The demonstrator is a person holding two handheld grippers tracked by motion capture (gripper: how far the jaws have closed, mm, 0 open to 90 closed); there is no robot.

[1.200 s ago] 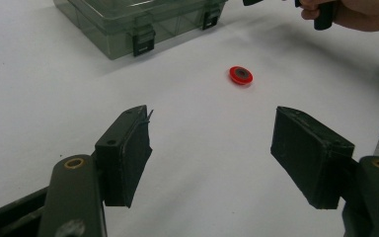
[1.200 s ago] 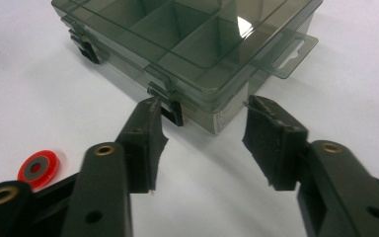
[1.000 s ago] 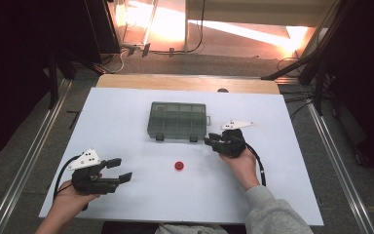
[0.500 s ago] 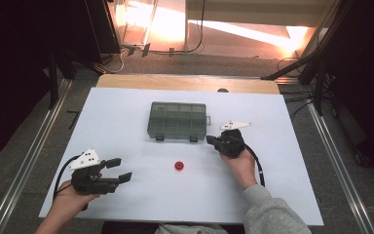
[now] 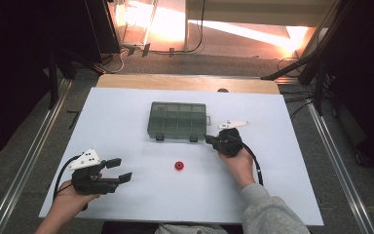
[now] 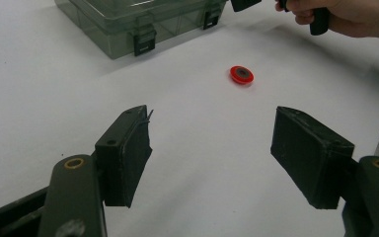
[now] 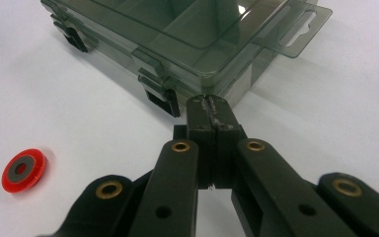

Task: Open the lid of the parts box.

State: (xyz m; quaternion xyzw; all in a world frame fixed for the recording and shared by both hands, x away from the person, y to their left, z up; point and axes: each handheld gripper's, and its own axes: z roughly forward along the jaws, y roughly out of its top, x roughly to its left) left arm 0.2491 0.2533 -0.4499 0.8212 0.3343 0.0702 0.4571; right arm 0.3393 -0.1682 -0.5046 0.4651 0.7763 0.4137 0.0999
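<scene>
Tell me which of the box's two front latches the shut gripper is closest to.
The right-hand latch as the high view shows it. The right gripper, jaws shut, points at the box beside that latch; the other latch sits farther along the front.

- A compartment box point(image 5: 177, 120) sat on the table point(image 5: 126, 107) just past its centre, toward twelve o'clock.
- A small disc point(image 5: 178, 166) lay at six o'clock of the box, well apart from it.
- The right gripper point(image 5: 208, 140) sat at the box's four o'clock corner, tips at its front edge.
- The left gripper point(image 5: 119, 170) sat at nine o'clock of the disc, near the table's front-left corner.
</scene>
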